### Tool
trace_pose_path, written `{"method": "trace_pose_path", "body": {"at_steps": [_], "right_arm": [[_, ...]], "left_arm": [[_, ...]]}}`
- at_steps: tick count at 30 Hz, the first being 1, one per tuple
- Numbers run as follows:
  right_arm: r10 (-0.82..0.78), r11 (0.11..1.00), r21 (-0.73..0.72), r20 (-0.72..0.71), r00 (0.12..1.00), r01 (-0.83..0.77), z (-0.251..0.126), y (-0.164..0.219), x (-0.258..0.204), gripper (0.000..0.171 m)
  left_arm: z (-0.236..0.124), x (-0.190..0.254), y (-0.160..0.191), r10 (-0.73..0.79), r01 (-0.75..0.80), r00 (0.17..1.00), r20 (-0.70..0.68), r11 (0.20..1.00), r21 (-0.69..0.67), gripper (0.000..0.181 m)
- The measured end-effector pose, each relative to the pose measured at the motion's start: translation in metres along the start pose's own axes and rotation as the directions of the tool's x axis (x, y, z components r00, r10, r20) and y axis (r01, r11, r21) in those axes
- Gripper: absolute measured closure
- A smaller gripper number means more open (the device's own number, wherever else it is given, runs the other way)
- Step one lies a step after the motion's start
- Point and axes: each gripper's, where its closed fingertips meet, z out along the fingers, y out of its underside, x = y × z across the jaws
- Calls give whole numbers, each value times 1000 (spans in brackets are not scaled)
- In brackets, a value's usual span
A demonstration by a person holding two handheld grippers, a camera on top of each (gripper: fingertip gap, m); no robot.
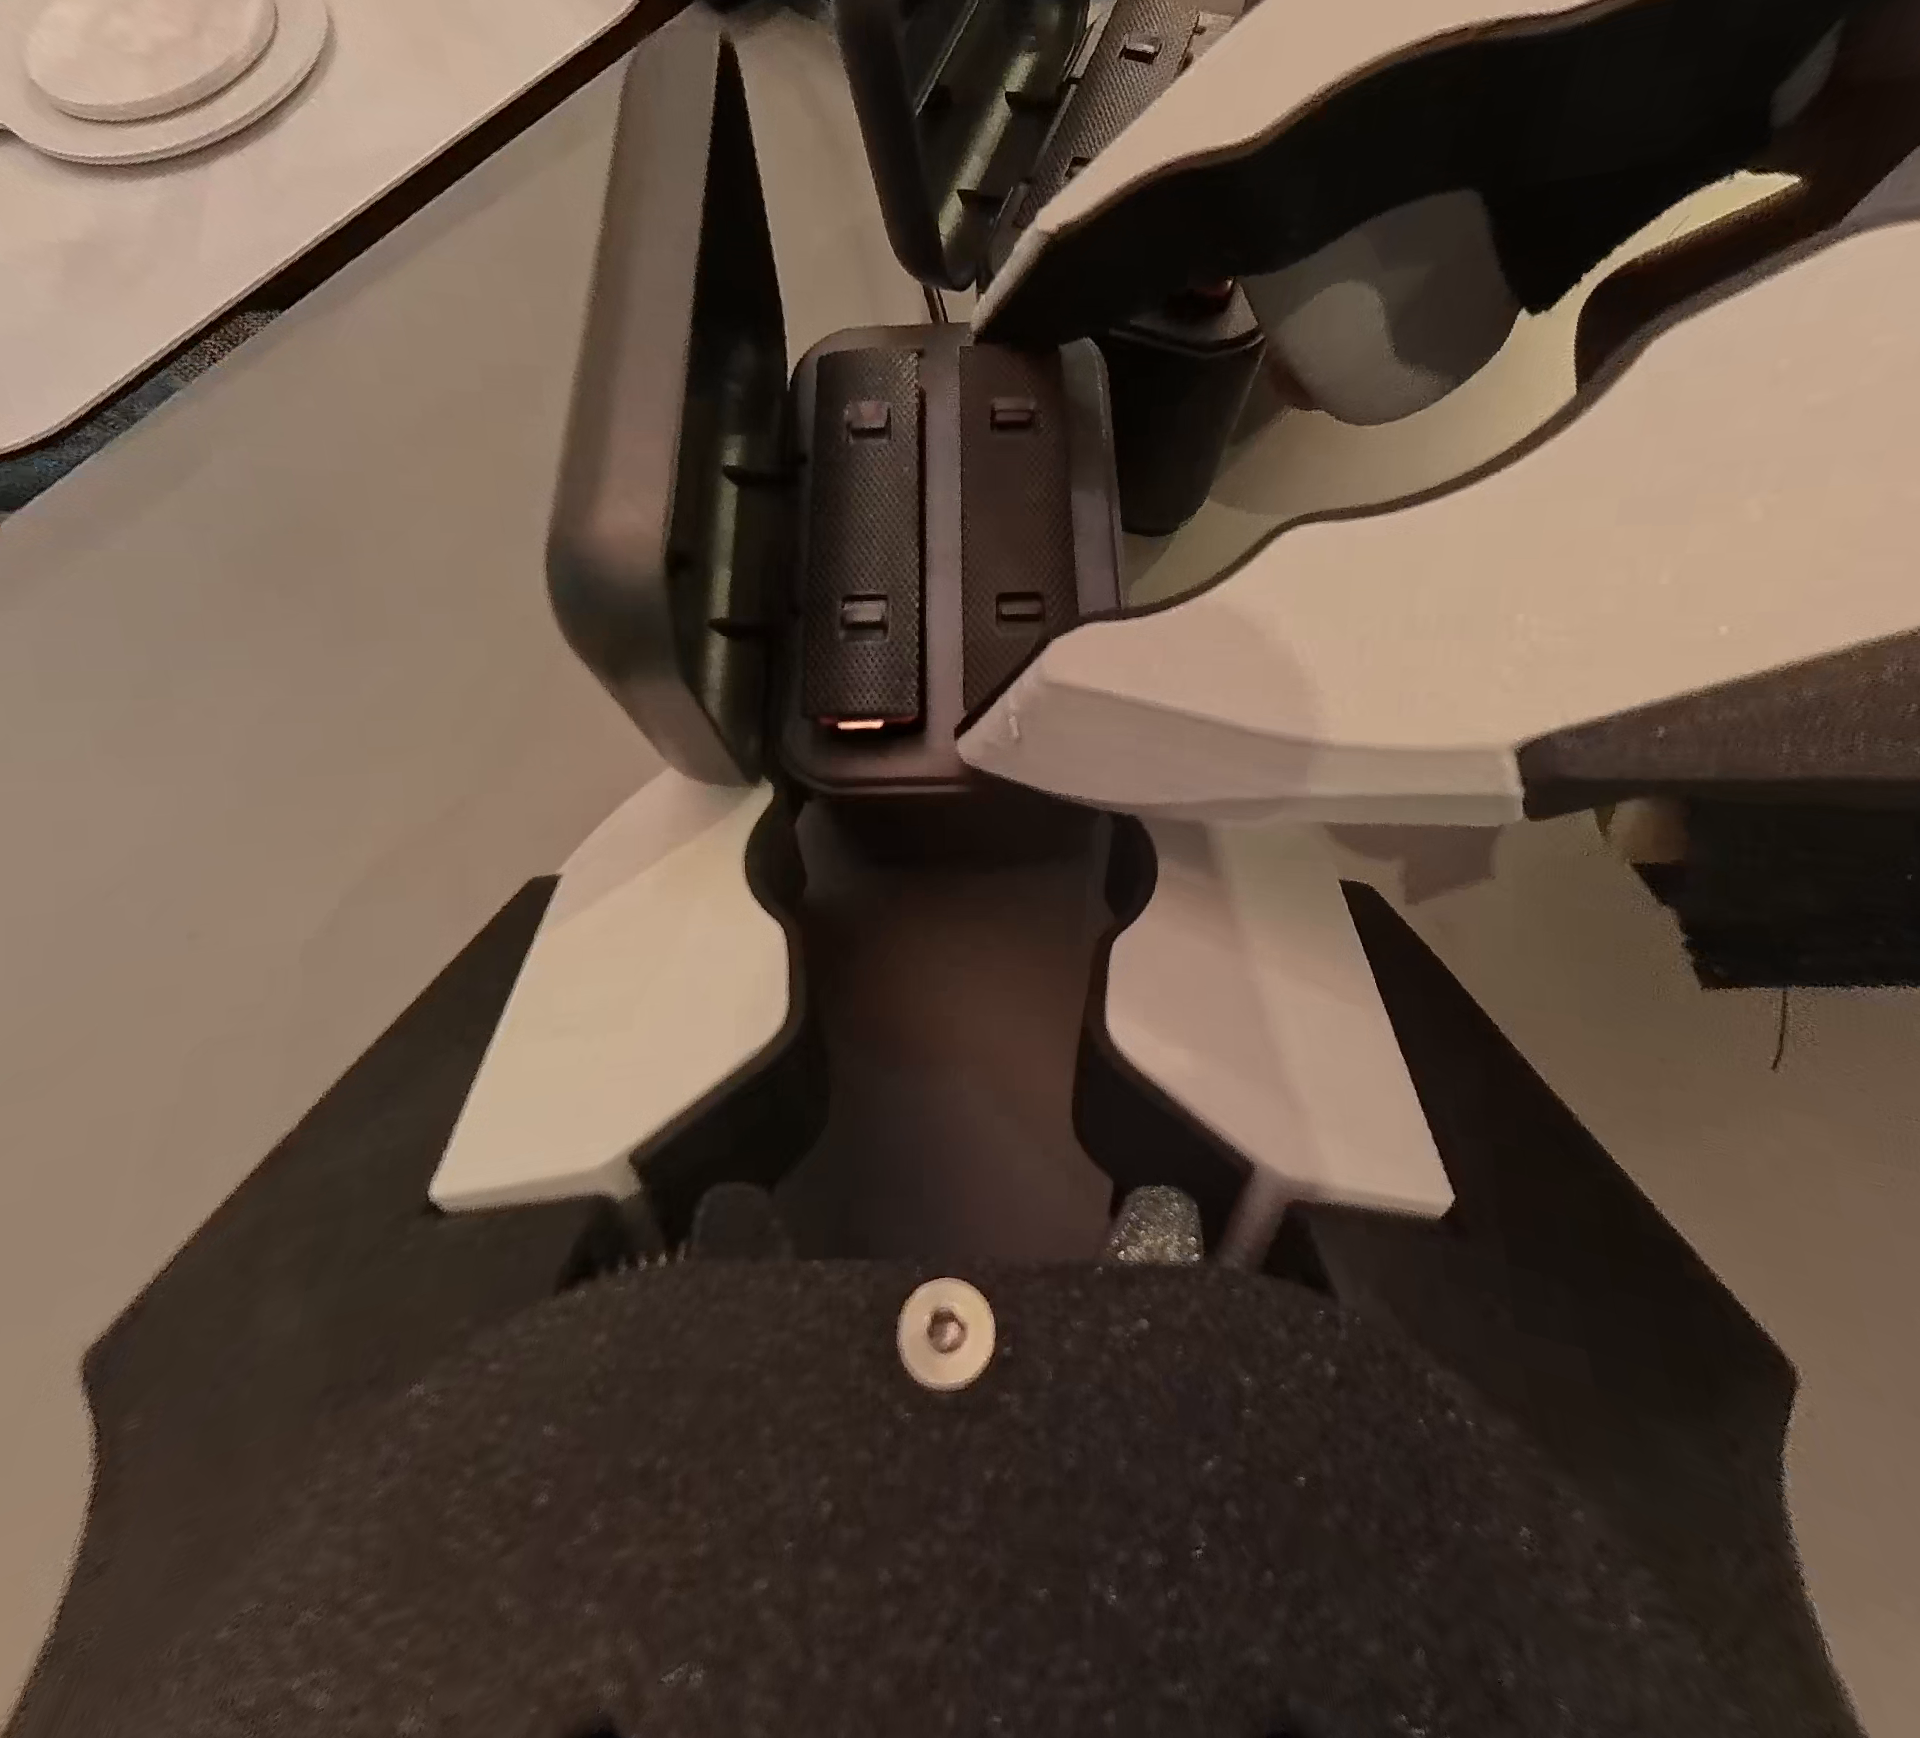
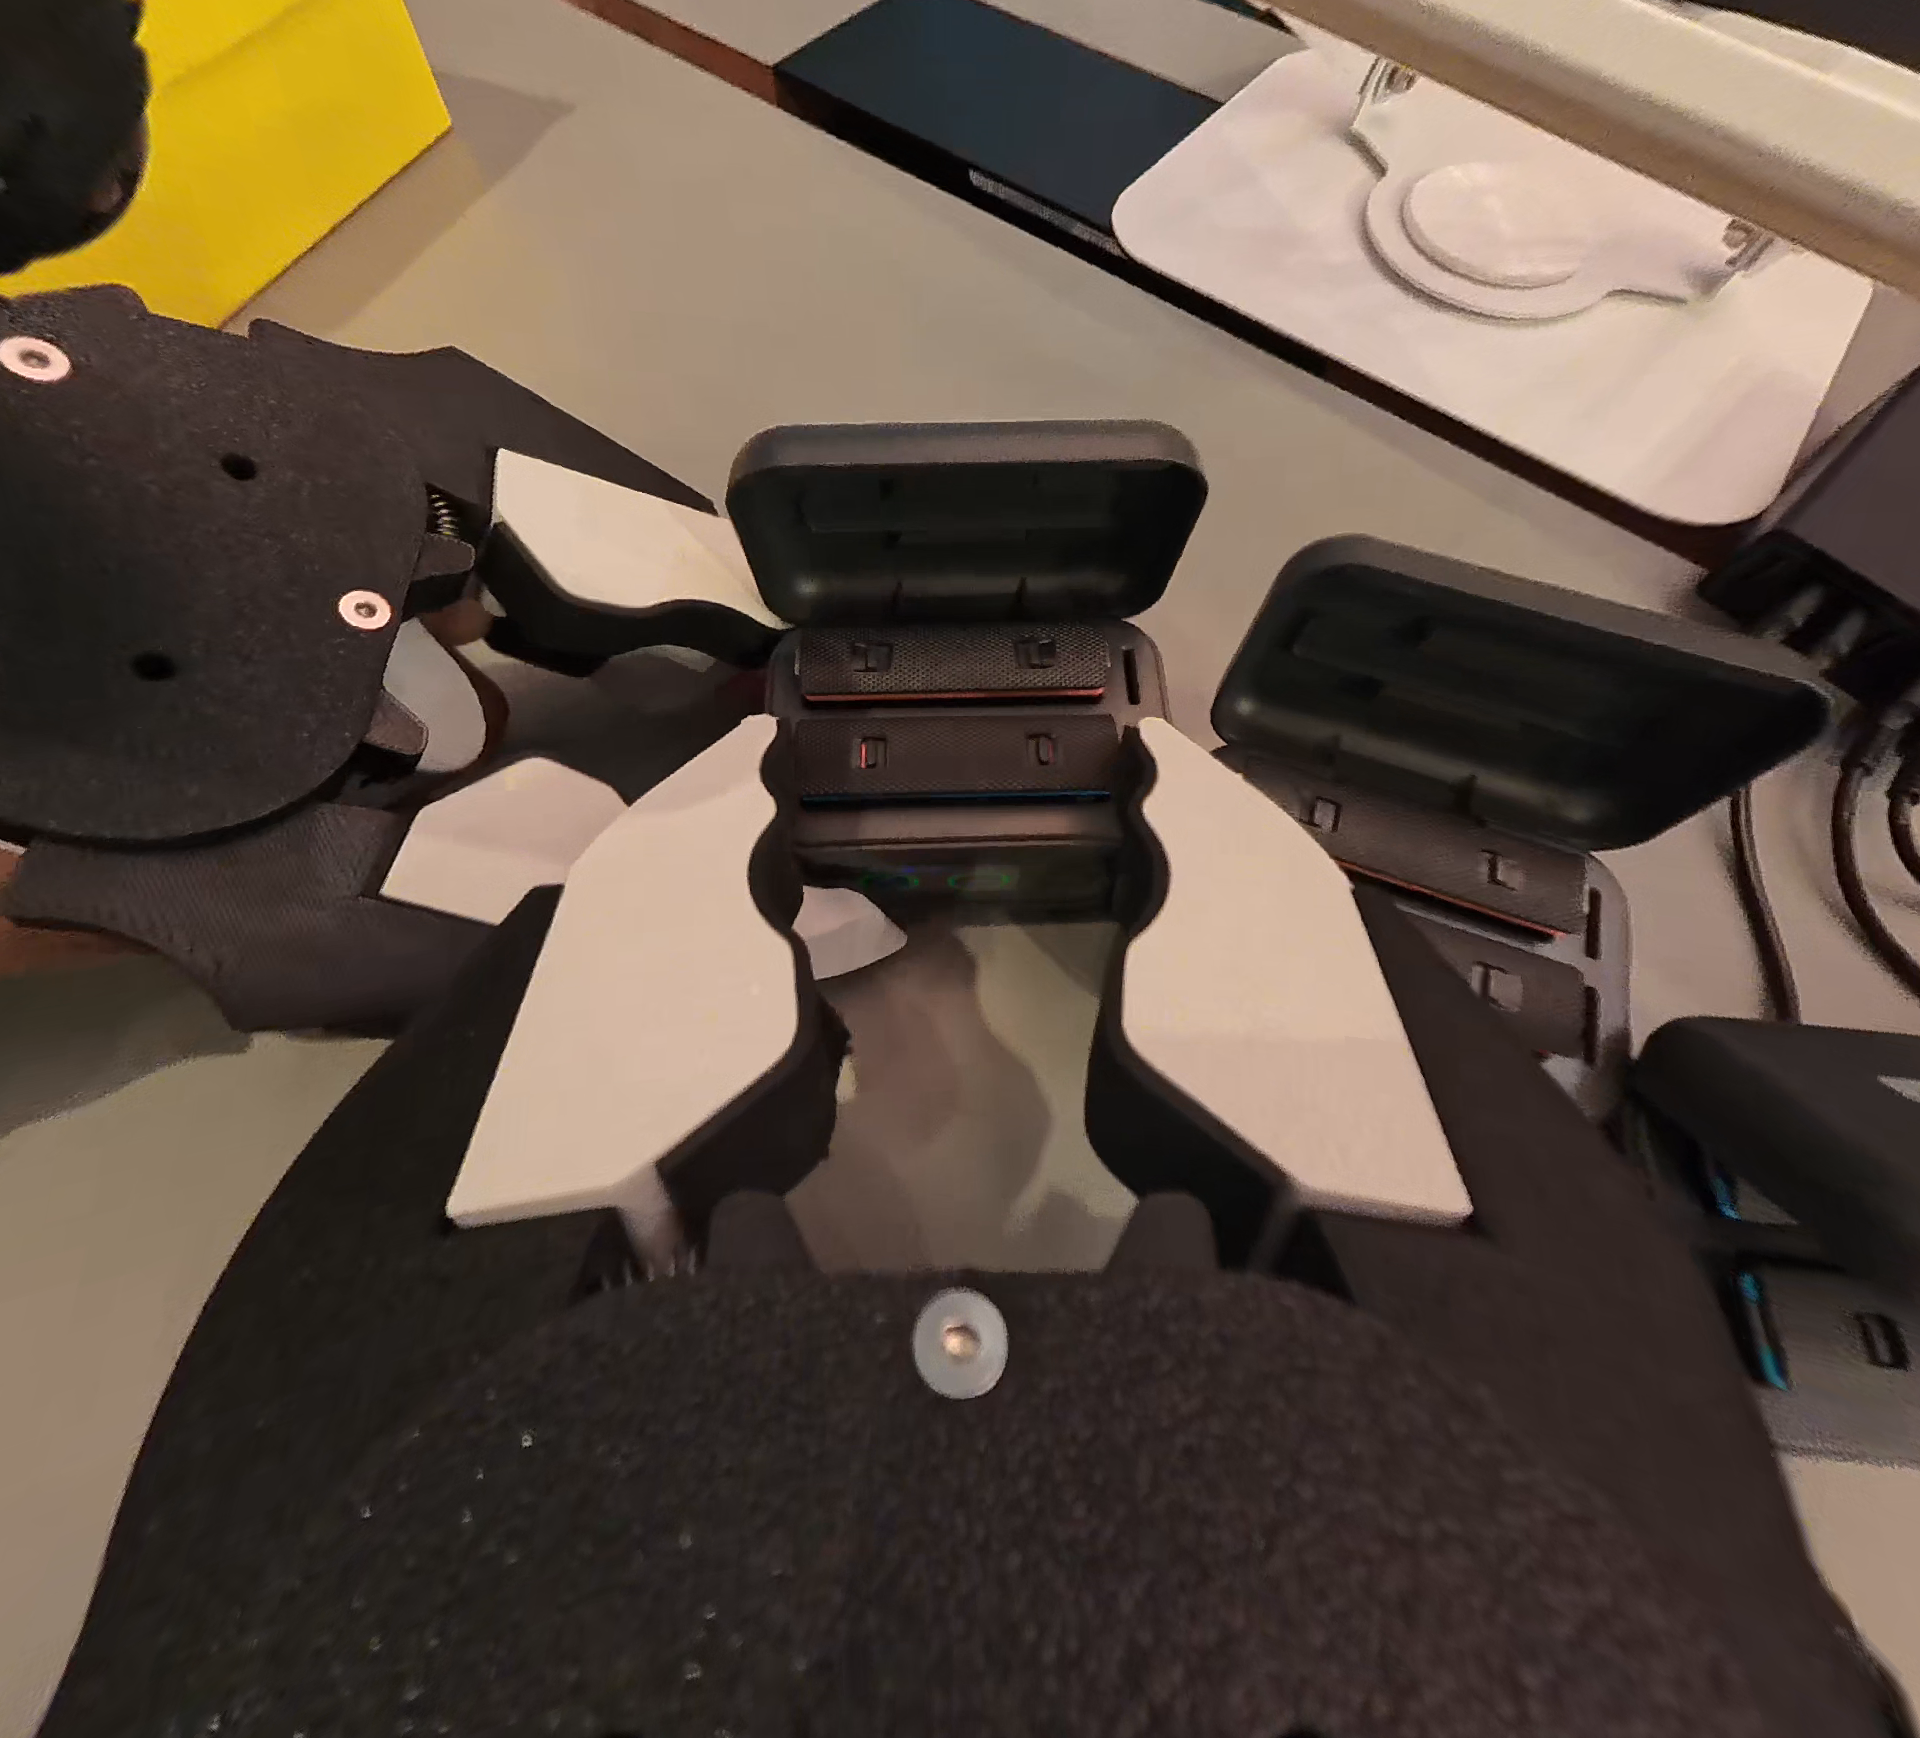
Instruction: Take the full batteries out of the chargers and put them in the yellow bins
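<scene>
Two claws meet at one dark charger case (image 2: 961, 795) standing on the pale grey surface (image 2: 665, 317) with its hinged lid (image 2: 966, 519) raised. Two textured black batteries sit side by side in its slots: the battery nearer the lid (image 2: 951, 662) shows a thin red edge, and the front battery (image 2: 951, 750) a thin blue one.

The right claw (image 2: 951, 743) comes at the case from the front, its white fingers (image 2: 1236, 867) spread and flanking the ends of the front battery, at or just beside them; whether they press on it I cannot tell. The left claw (image 1: 940, 789) holds the charger's end, its two white fingers (image 1: 665, 961) closed against the case sides, and in the right wrist view it reaches in from the left.

A second open charger (image 2: 1455, 857) with batteries in it stands just to the right of the first, with dark cables (image 2: 1808, 867) trailing beyond it. A yellow bin (image 2: 281, 67) stands at the far left, well apart from the chargers. Farther back lie a flat black device (image 2: 997, 88) and a white stand base with a round disc (image 2: 1496, 234)
</scene>
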Motion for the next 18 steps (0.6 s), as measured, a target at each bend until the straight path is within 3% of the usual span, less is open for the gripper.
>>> {"method": "trace_pose_path", "body": {"at_steps": [14, 18], "right_arm": [[25, 998, 60, -2, 1000, -25, -2, -8, 0, 114], [48, 978, 200, 10, 999, -49, -35, -57, 9, 113]], "left_arm": [[0, 1, 0, -32, 32, 999, -31, 999, 2, 124], [0, 1, 0, -16, 16, 1000, -18, 1000, 1, 124]]}}
